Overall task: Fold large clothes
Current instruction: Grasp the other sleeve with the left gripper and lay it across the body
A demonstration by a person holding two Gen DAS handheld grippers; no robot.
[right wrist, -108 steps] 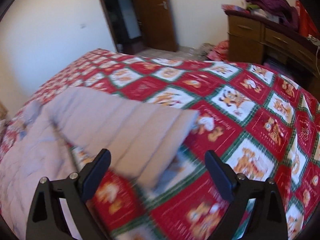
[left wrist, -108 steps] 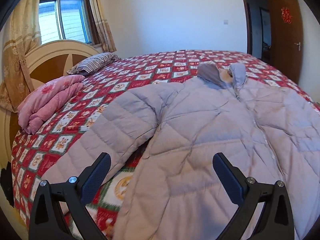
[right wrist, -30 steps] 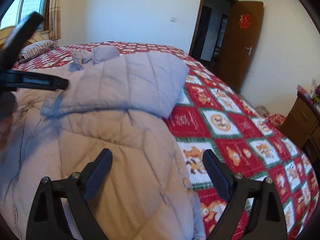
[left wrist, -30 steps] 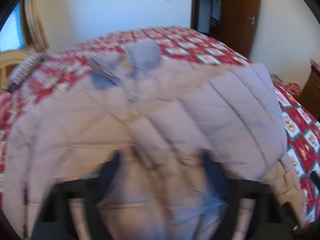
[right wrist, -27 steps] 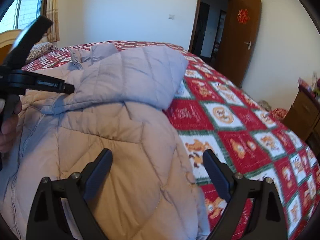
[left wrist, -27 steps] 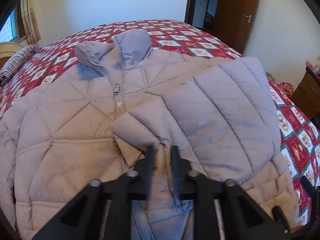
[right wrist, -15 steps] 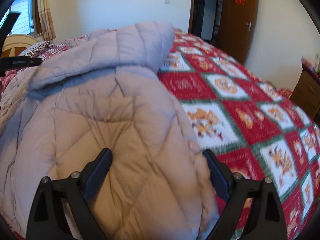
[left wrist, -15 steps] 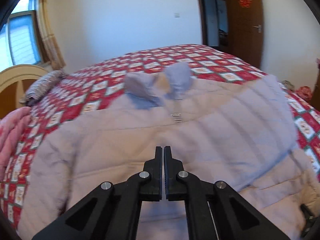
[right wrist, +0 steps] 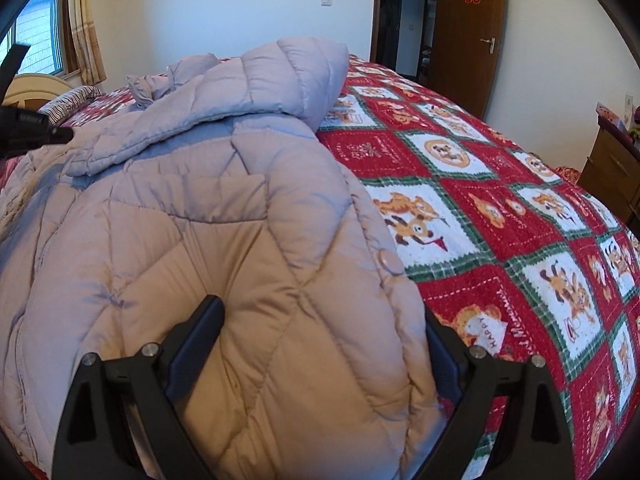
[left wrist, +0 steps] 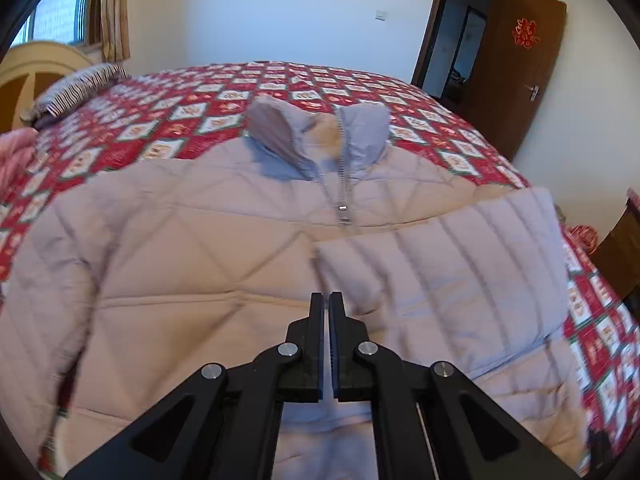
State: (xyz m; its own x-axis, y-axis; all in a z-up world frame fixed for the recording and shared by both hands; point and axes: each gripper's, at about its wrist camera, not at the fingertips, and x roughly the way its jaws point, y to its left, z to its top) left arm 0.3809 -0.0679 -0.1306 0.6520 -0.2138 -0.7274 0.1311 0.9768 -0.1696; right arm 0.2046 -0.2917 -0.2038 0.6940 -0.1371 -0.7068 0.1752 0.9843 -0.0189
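A large pale lilac quilted jacket [left wrist: 200, 248] lies front up on the bed, collar [left wrist: 316, 132] at the far side, zip partly closed. Its right sleeve [left wrist: 452, 260] is folded across the chest. My left gripper [left wrist: 329, 300] is shut and empty, held just above the jacket's middle. In the right wrist view the jacket [right wrist: 224, 240] bulges up close, and the folded sleeve [right wrist: 260, 80] lies on top. My right gripper [right wrist: 320, 320] is open, its fingers [right wrist: 204, 320] on either side of the jacket's lower right edge.
The bed has a red, green and white patterned quilt [right wrist: 500, 208]. A striped pillow [left wrist: 76, 88] and a pink folded blanket [left wrist: 12, 148] lie by the headboard at left. A brown door [left wrist: 524, 64] stands open at the far right. A wooden dresser [right wrist: 612, 168] is at the right.
My left gripper let go of the sleeve after laying it over the chest, stays shut and has drawn back. My right gripper has moved down around the jacket's lower right edge.
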